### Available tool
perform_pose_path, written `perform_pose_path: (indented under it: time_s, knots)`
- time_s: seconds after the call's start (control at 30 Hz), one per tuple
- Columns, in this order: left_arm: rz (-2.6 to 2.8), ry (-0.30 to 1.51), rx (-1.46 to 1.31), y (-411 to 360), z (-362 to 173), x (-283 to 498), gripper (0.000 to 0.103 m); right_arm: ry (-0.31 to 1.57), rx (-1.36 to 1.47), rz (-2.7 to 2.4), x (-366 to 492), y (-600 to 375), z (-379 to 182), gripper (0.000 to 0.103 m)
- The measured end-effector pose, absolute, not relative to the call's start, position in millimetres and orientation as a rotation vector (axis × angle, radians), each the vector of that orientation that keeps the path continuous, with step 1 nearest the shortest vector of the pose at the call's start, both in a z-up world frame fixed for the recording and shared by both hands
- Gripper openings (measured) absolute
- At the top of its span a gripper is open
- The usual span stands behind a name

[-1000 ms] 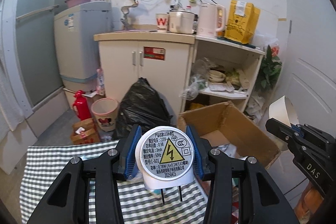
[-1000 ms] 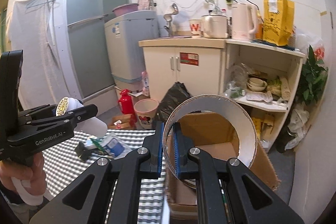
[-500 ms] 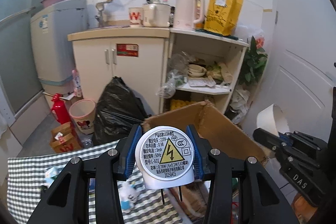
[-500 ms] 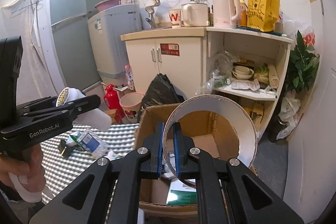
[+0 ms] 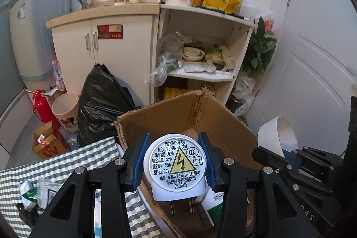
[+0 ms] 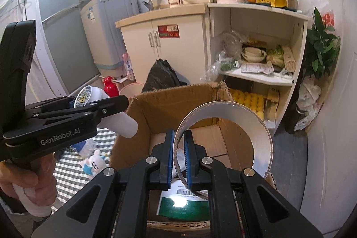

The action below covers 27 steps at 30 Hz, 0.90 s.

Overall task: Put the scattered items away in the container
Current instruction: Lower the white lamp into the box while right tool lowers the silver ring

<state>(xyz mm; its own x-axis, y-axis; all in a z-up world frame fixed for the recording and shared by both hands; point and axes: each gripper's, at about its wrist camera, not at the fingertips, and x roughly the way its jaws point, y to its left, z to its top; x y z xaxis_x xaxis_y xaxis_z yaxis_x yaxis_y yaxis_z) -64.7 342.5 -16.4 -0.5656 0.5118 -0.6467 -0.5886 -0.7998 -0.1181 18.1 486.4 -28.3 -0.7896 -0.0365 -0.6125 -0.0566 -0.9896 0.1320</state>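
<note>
My left gripper (image 5: pixel 175 166) is shut on a white plug-in night light (image 5: pixel 176 168) whose round label and two prongs face the camera. It hangs over the near edge of an open cardboard box (image 5: pixel 178 110). My right gripper (image 6: pixel 179 157) is shut on the wall of a wide white ring (image 6: pixel 225 142), held above the same cardboard box (image 6: pixel 165 108). A green and white packet (image 6: pixel 178 204) lies inside the box. The left gripper (image 6: pixel 84 104) with the night light (image 6: pixel 116 124) shows at the left of the right wrist view, and the white ring (image 5: pixel 276 137) at the right of the left wrist view.
A checked cloth (image 5: pixel 55 166) covers the table left of the box, with packets (image 5: pixel 38 191) and a small plush toy (image 6: pixel 93 163) on it. Behind stand a black rubbish bag (image 5: pixel 100 102), a pink bin (image 5: pixel 65 110), a cabinet (image 5: pixel 107 41) and open shelves (image 5: pixel 200 55). A hand (image 6: pixel 29 177) holds the left gripper.
Both grippers have moved right, from over the checked cloth to over the box, each keeping its hold. The box now fills the middle of both views.
</note>
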Motion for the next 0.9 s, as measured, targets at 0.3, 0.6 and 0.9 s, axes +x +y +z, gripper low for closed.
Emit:
perform_pose_path:
  time_s: [0.3,0.6,0.9]
  knots:
    - [2.258,0.164,-0.999,367.8,-45.2,-81.0,0.045,0.228,-1.135,2.918,-2.1,494.7,-49.8,0.008]
    - [2.226,0.192,-1.116,379.7,-75.3,-95.8,0.045,0.235,-1.22,2.89,-12.1,498.7,-67.5,0.008]
    - [2.23,0.168,-1.135,374.4,-76.4,-101.2,0.064,0.234,-1.282,2.85,-18.6,499.8,-80.4,0.011]
